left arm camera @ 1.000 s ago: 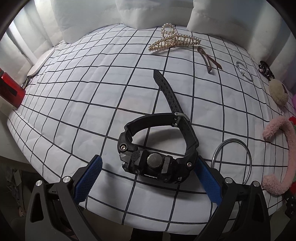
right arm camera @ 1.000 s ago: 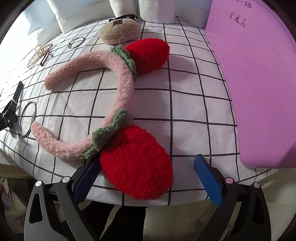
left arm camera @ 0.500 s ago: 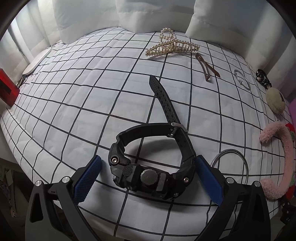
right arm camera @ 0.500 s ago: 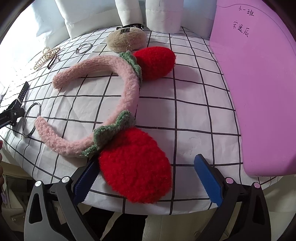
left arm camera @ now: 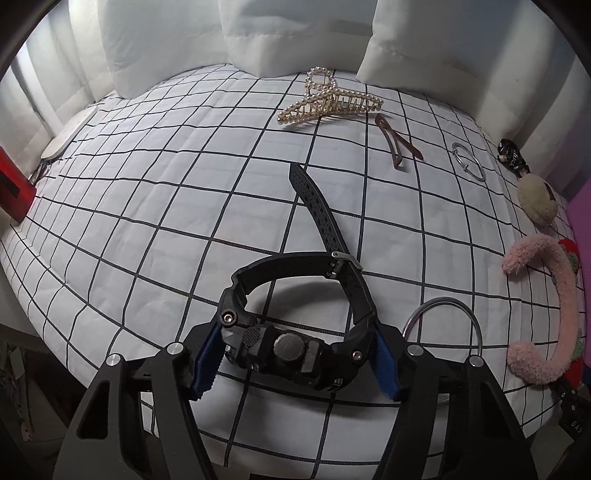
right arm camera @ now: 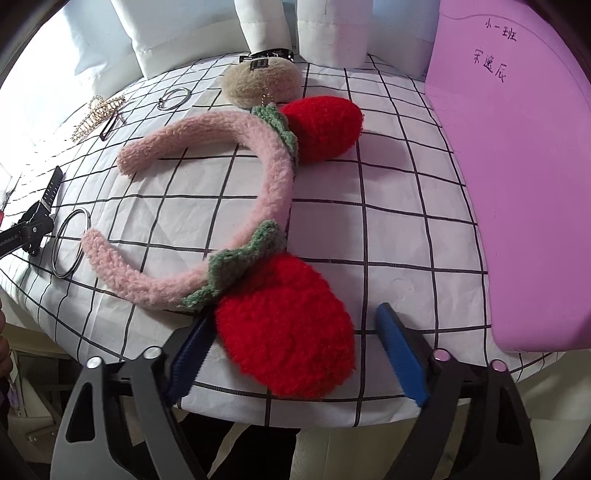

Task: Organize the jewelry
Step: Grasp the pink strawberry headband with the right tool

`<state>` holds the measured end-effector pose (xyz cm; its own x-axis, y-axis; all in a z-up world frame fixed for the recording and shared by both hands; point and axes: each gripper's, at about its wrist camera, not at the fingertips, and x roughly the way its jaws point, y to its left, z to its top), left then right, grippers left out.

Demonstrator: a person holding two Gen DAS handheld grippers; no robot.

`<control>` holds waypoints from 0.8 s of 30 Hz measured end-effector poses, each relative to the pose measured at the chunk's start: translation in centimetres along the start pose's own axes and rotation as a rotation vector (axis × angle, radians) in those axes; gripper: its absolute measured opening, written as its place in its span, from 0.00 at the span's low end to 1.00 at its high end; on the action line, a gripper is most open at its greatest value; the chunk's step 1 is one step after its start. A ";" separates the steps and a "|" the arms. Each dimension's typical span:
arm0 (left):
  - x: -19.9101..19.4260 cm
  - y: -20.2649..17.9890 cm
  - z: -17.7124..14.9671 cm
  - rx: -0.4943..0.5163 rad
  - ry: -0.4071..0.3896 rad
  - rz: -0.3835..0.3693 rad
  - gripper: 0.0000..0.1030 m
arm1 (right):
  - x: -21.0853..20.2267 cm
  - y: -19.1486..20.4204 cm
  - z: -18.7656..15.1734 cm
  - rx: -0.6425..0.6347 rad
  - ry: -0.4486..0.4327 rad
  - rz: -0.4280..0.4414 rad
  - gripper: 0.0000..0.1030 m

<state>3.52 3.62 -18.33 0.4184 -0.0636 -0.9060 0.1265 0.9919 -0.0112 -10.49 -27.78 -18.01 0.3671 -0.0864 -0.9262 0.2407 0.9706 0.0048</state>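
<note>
Left gripper (left arm camera: pixel 295 358) closing, blue pads (left arm camera: pixel 205 363) right up against both ends of the watch (left arm camera: pixel 295 347) case; looks like contact on both sides. Watch lies on its side on the grid cloth (left arm camera: pixel 147 221), strap looped behind, free strap end pointing away. Steel ring (left arm camera: pixel 443 325) just right of the watch, partly behind the right finger. Further right, pink headband (left arm camera: pixel 561 306) at the cloth's edge. Beyond that: beige puff (left arm camera: pixel 535 199), small wire bangle (left arm camera: pixel 469 162), brown clip (left arm camera: pixel 395 147), pearl claw clip (left arm camera: pixel 328 99) at the far side, black hair tie (left arm camera: pixel 511 160) at the far right edge. White cushions (left arm camera: pixel 288 33) at the back. Red box (left arm camera: pixel 13 192) off the left edge.

Right gripper (right arm camera: pixel 295 354) closing around the near red strawberry (right arm camera: pixel 288 325) on the headband (right arm camera: pixel 258 192). Left pad (right arm camera: pixel 192 354) touches or nearly touches the plush; right pad (right arm camera: pixel 400 354) apart from it, gap visible. Not clamped yet. Headband lies flat, open side to the left, second strawberry (right arm camera: pixel 321 129) at its far end. Ring (right arm camera: pixel 70 243) and watch strap (right arm camera: pixel 48 195) to the left, near the left gripper's body. Puff (right arm camera: pixel 262 83) beyond the far strawberry, touching it or nearly. Bangle (right arm camera: pixel 173 98) and claw clip (right arm camera: pixel 96 114) far left. Purple board (right arm camera: pixel 517 184) along the right side, handwriting on top.
</note>
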 end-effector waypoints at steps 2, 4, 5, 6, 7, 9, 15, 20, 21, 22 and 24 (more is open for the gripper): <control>0.0 0.2 0.0 -0.005 0.004 -0.007 0.63 | -0.2 0.0 0.1 0.003 -0.005 0.007 0.47; -0.1 0.3 0.0 -0.017 0.010 -0.020 0.63 | -0.2 -0.2 0.0 0.024 -0.010 0.027 0.44; -0.2 0.4 0.0 -0.021 0.015 -0.027 0.63 | -0.3 -0.3 0.0 0.035 -0.013 0.039 0.43; -0.2 0.4 -0.1 -0.023 0.020 -0.032 0.63 | -0.4 -0.3 0.0 0.047 -0.019 0.049 0.42; -0.3 0.4 -0.1 -0.024 0.023 -0.036 0.63 | -0.6 -0.4 -0.1 0.055 -0.028 0.058 0.42; -0.6 0.3 -0.2 -0.019 0.020 -0.038 0.63 | -1.0 -0.3 0.0 0.065 -0.045 0.077 0.41; -1.9 0.0 0.2 -0.010 -0.001 -0.048 0.63 | -2.5 -0.2 0.4 0.098 -0.095 0.157 0.41; -3.6 -0.5 0.8 0.008 -0.036 -0.059 0.63 | -4.4 0.1 0.8 0.114 -0.143 0.202 0.41; -3.9 -0.6 0.9 0.012 -0.043 -0.062 0.63 | -4.7 0.2 0.9 0.115 -0.150 0.207 0.41; -4.3 -0.7 1.1 0.015 -0.050 -0.065 0.63 | -5.0 0.2 1.0 0.116 -0.158 0.210 0.41; -5.0 -0.9 1.4 0.020 -0.062 -0.073 0.63 | -5.7 0.3 1.3 0.121 -0.173 0.221 0.41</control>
<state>2.55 2.92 -13.26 0.4620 -0.1428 -0.8753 0.1762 0.9821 -0.0672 -11.35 -27.29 -12.23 0.5673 0.0769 -0.8199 0.2395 0.9372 0.2536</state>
